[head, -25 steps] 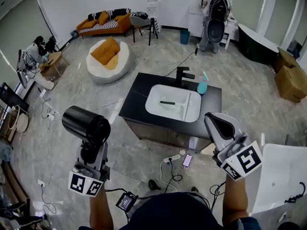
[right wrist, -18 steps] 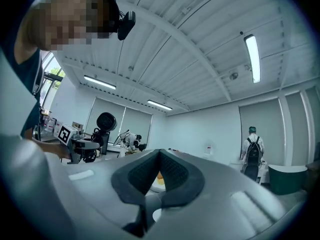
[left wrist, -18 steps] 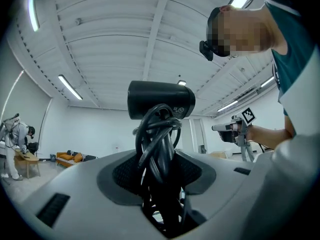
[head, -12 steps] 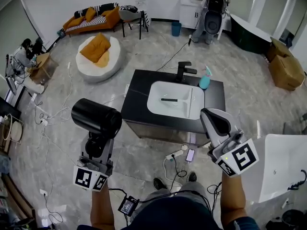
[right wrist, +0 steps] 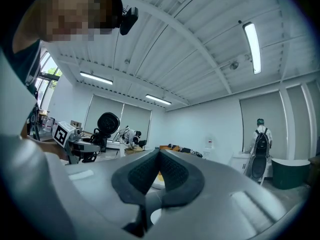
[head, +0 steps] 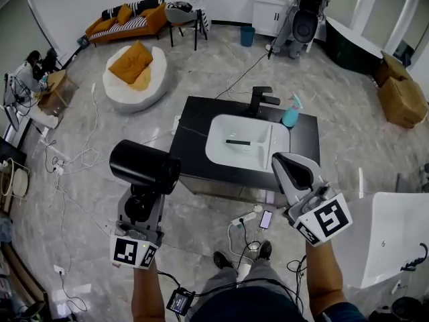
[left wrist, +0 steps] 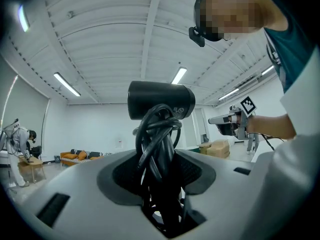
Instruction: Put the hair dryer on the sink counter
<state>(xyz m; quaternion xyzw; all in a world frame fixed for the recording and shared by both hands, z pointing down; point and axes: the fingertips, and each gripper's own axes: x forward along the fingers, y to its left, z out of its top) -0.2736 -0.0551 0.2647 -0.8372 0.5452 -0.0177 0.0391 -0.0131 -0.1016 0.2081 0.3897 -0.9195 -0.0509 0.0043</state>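
My left gripper (head: 142, 205) is shut on the handle of a black hair dryer (head: 144, 167), held upright with the barrel lying across the top, left of and short of the counter. In the left gripper view the dryer (left wrist: 160, 100) stands between the jaws of my left gripper (left wrist: 161, 171), its black cord (left wrist: 159, 144) wound round the handle. The black sink counter (head: 194, 123) with a white basin (head: 244, 143) is just ahead. My right gripper (head: 293, 172) hovers over the counter's near right corner, shut with nothing in it; its pads (right wrist: 150, 173) meet at the tip.
A black faucet (head: 259, 99) and a teal spray bottle (head: 290, 116) stand at the counter's back. A phone (head: 266, 219), a power strip (head: 242, 219) and cables lie on the floor before it. A white beanbag (head: 137, 79) is far left, a white fixture (head: 389, 240) at right.
The counter has come nearer in the head view as the person stepped toward it. Both grippers moved forward with them; the dryer stays in the left grip.
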